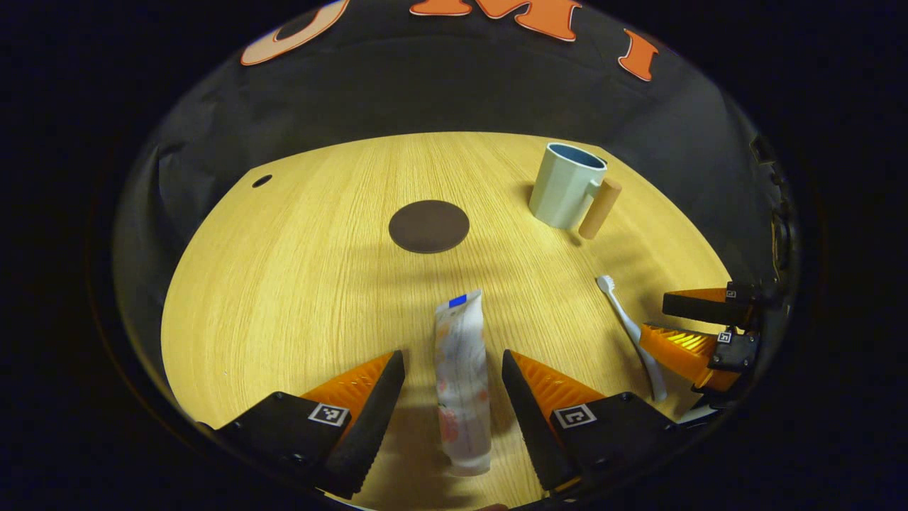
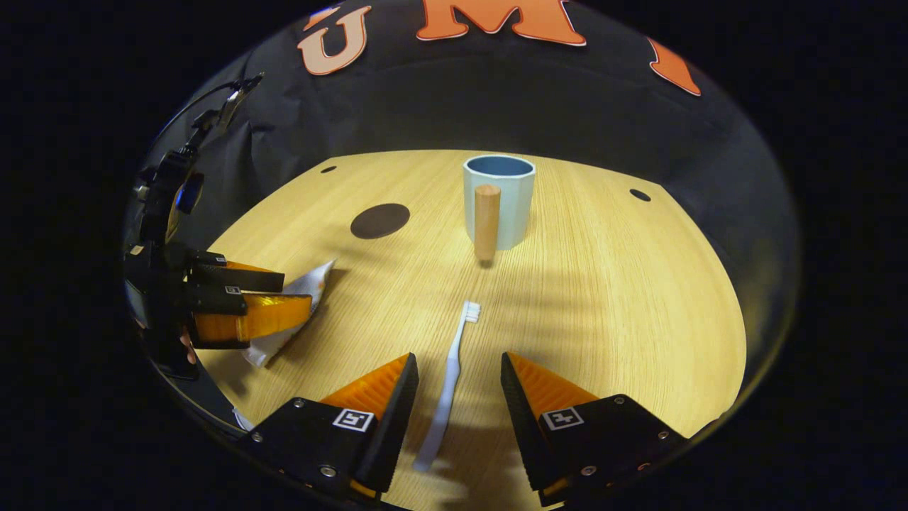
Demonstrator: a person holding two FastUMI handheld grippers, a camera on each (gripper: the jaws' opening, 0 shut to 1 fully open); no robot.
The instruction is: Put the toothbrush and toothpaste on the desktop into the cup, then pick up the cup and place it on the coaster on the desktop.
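Observation:
A white toothpaste tube [image 1: 462,380] lies flat on the wooden desktop [image 1: 298,270], lengthwise between the spread fingers of my open left gripper [image 1: 454,365]; neither finger touches it. The pale toothbrush [image 2: 448,383] lies between the fingers of my open right gripper [image 2: 459,369], bristle end pointing away, untouched. A light blue cup [image 2: 499,200] with a wooden handle [image 2: 486,221] stands upright at the far side. The dark round coaster [image 1: 429,226] lies flat left of the cup [image 1: 565,186]. In the left gripper view the toothbrush [image 1: 631,333] lies beside the right gripper [image 1: 681,326].
The desktop [image 2: 624,298] has small dark holes near its far corners [image 2: 640,194]. Black cloth walls close in behind the desktop. In the right gripper view the left gripper [image 2: 284,294] sits at the left edge over the toothpaste [image 2: 305,291]; the coaster [image 2: 380,221] lies beyond it.

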